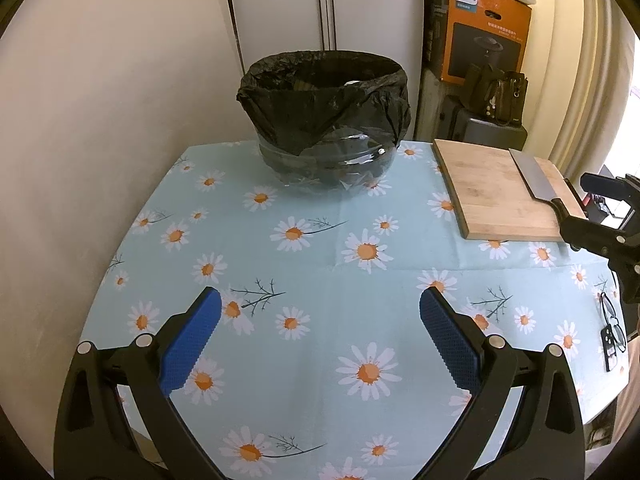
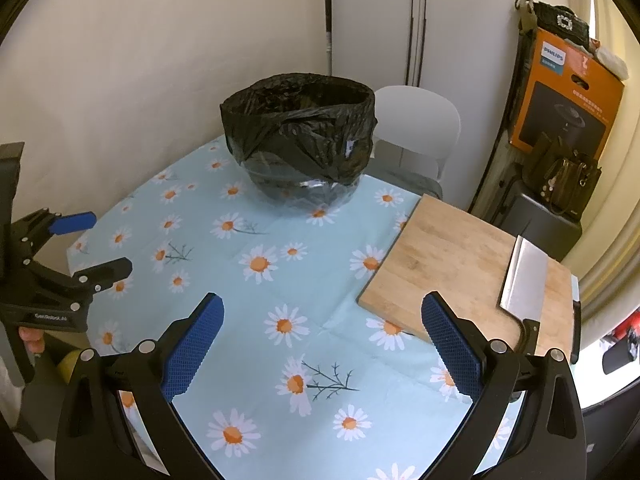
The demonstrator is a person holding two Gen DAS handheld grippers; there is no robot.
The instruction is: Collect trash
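Fingers (image 1: pixel 190 340) of the left gripper (image 1: pixel 320 308) and of the right gripper (image 2: pixel 322 316) gape wide, holding nothing, above the daisy-print table (image 1: pixel 320 248); the clear round bin lined with a black plastic bag (image 1: pixel 324 116) stands at its far edge, contents unclear

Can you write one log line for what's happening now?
left gripper: open, empty | right gripper: open, empty | bin bag: upright on table | cleaver: on cutting board

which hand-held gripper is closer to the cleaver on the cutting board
Right. The right hand-held gripper hovers open just short of the cleaver; the left hand-held gripper, also open, is farther off, across the table.
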